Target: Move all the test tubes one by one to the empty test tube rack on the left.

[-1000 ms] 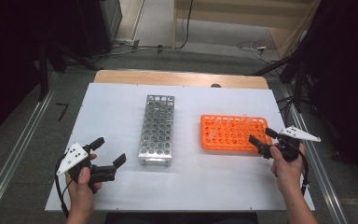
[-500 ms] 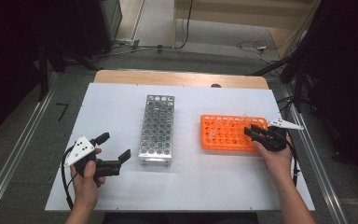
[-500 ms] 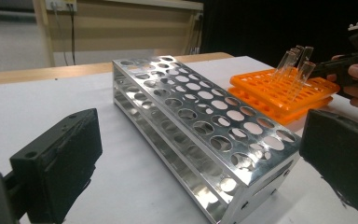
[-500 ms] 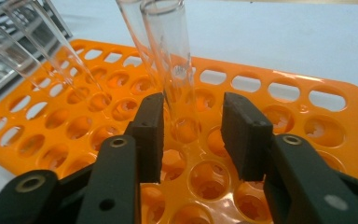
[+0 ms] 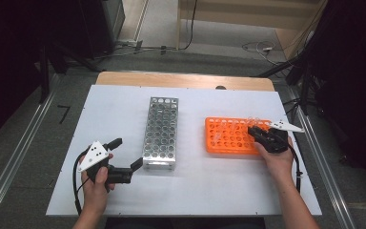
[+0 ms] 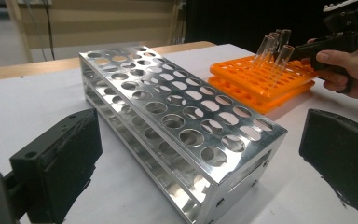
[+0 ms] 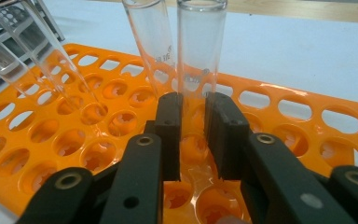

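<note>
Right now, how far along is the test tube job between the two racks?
Barely begun. The metal rack holds nothing. The right gripper has just closed on one glass tube standing in the orange rack; other tubes wait there. The left gripper is open, idle.

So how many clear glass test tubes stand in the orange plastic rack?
4 tubes: one between the right gripper's jaws, one beside it, two leaning farther off; others may be hidden.

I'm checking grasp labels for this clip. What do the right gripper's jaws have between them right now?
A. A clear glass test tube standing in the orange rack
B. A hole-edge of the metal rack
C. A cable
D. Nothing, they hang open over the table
A: in the right gripper view the right gripper is clamped on a clear test tube that stands in the orange rack.
</note>
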Action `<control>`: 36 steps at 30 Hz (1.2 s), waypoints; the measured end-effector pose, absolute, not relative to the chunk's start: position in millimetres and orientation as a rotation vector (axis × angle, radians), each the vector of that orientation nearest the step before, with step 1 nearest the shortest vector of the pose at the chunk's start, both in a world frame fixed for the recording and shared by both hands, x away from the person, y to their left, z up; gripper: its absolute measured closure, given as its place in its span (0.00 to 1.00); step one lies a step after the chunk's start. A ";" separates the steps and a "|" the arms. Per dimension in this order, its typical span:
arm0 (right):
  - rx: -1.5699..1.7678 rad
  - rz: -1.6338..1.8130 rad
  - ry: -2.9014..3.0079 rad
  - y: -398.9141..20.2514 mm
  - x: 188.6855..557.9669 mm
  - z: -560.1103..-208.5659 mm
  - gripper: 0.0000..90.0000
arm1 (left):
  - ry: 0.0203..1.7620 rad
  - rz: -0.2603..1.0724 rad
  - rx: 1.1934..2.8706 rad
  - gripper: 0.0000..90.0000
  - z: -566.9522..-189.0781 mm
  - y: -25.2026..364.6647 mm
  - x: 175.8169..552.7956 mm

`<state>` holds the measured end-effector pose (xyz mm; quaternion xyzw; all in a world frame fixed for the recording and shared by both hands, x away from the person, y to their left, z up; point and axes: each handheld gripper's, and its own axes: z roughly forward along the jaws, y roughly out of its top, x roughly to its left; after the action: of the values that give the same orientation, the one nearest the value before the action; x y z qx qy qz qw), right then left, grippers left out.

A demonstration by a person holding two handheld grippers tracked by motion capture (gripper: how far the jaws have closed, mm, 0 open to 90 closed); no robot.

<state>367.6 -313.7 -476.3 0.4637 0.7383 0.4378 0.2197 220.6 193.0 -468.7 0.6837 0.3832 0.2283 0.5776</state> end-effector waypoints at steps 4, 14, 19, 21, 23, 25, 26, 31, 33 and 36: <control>1.262 1.187 2.036 -311.5 365.0 -475.8 0.82 | 0.892 0.520 1.603 0.00 -470.1 191.5 219.3; 1.211 1.306 1.953 -317.1 350.6 -449.4 0.82 | 0.872 0.509 1.602 0.00 -458.6 185.6 216.6; 1.195 1.320 1.973 -314.4 338.5 -431.7 0.82 | 0.858 0.502 1.624 0.02 -449.7 177.4 215.5; 1.181 1.326 1.989 -312.8 333.1 -426.3 0.82 | 0.850 0.491 1.627 0.02 -445.3 173.1 215.1; 1.164 1.343 2.006 -311.0 327.6 -422.1 0.82 | 0.840 0.484 1.628 0.02 -443.0 171.1 215.3; 1.151 1.361 2.025 -308.9 322.1 -418.9 0.82 | 0.815 0.450 1.624 0.02 -435.9 164.1 216.9; 1.144 1.373 2.033 -307.1 319.3 -417.6 0.82 | 0.809 0.438 1.623 0.03 -433.4 161.5 217.6; 1.097 1.393 2.088 -294.2 307.0 -413.9 0.82 | 0.772 0.394 1.615 0.03 -423.4 147.3 224.1; 1.088 1.402 2.096 -291.7 305.2 -413.3 0.82 | 0.773 0.389 1.615 0.03 -422.1 144.3 225.7; 1.043 1.431 2.129 -278.5 295.6 -410.4 0.82 | 0.770 0.380 1.635 0.03 -418.3 132.5 232.2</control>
<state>295.6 -278.5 -410.4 0.3702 0.7555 0.5079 0.1851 232.2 132.5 -418.3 0.7062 0.3326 0.1640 0.6031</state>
